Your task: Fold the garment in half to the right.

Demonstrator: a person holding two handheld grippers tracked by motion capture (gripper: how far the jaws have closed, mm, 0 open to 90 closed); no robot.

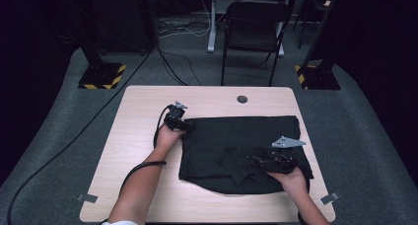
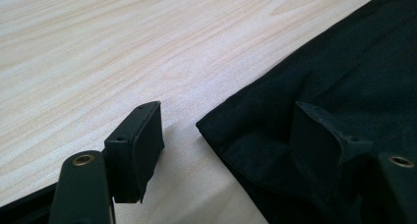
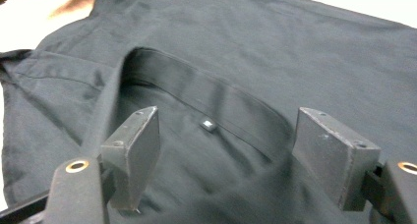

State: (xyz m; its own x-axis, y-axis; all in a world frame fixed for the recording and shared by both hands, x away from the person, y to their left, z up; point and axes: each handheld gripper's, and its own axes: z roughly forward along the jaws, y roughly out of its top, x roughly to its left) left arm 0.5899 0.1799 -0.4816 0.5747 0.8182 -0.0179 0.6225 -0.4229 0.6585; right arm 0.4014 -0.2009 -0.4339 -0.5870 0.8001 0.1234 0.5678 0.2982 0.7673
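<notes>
High view: a black shirt (image 1: pixel 246 151) is seen lying partly folded on the counter (image 1: pixel 143 111). The left claw (image 1: pixel 187 125) is held apart at its far left corner; the right claw (image 1: pixel 256 161) is held apart over the collar (image 3: pixel 206 98), nothing gripped. Folding is judged unfinished.

Left gripper (image 1: pixel 186 125): jaws open, held low, forearm extended forward. Right gripper (image 1: pixel 256 160): jaws open, pointing left, hand near.
</notes>
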